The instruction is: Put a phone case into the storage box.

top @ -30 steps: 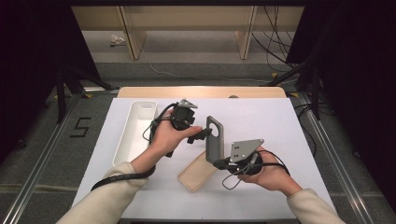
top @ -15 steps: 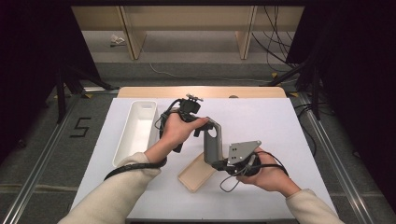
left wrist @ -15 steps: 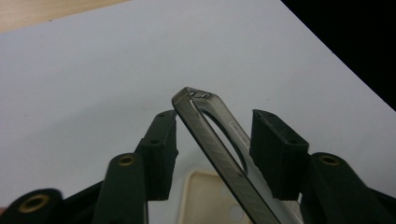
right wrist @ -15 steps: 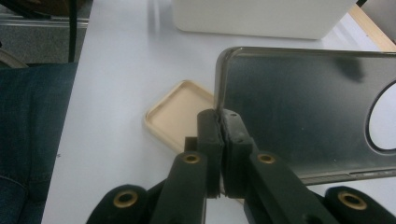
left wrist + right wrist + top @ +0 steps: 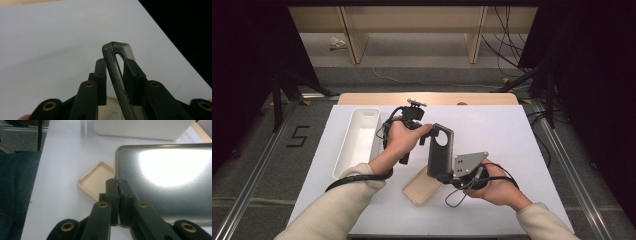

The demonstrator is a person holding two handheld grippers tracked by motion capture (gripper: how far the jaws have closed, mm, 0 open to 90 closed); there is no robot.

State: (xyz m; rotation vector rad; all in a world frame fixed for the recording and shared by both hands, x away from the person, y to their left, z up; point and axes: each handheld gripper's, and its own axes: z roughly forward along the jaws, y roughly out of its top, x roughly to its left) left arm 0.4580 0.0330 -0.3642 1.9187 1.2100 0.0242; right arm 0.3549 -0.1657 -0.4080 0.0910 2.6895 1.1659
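- The left gripper point(image 5: 428, 139) has moved in from beside the white bin point(image 5: 357, 142); jaws narrowly straddle the grey phone case point(image 5: 440, 150), seemingly not yet pinching
- Right gripper point(image 5: 445, 175) clamps the case's bottom edge, upright above the table point(image 5: 512, 135); steady it while closing
- Beige case point(image 5: 422, 185) lies below

A dark grey translucent phone case point(image 5: 440, 150), a beige shallow tray point(image 5: 422, 185), a white oblong bin point(image 5: 357, 141) and a white table point(image 5: 522, 145) are seen.
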